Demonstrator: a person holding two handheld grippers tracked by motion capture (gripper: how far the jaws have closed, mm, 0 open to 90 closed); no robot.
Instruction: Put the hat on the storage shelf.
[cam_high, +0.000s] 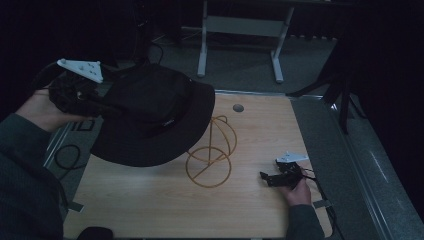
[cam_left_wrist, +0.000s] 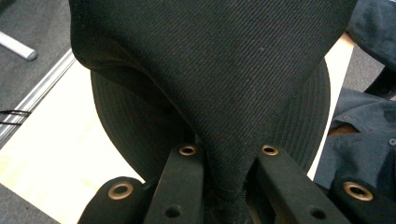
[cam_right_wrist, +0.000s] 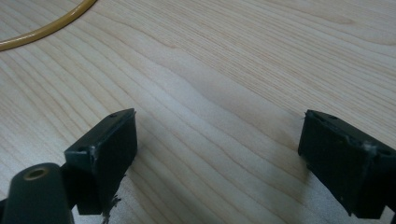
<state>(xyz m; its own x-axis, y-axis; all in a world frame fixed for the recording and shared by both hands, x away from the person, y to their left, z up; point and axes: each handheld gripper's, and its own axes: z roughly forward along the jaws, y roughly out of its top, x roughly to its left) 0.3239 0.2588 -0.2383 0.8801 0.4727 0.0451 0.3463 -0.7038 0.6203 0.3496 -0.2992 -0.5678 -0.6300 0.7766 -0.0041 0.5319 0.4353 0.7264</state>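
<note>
Left gripper (cam_high: 102, 102) pinches black hat (cam_high: 155, 117), held aloft over the desk's (cam_high: 150, 210) left edge beside wire stand (cam_high: 210, 155). Right gripper (cam_high: 267, 177) rests open near right edge. Risk: floppy brim snags stand, tipping it.

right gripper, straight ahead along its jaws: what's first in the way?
Probably the yellow wire stand. The right gripper rests low on the table, jaws open, pointing left; bare wood lies ahead, then the stand's base ring, slightly off-line, so it might just miss.

Hat (cam_high: 150, 117) above table (cam_high: 250, 210), left of stand (cam_high: 210, 150)
</note>
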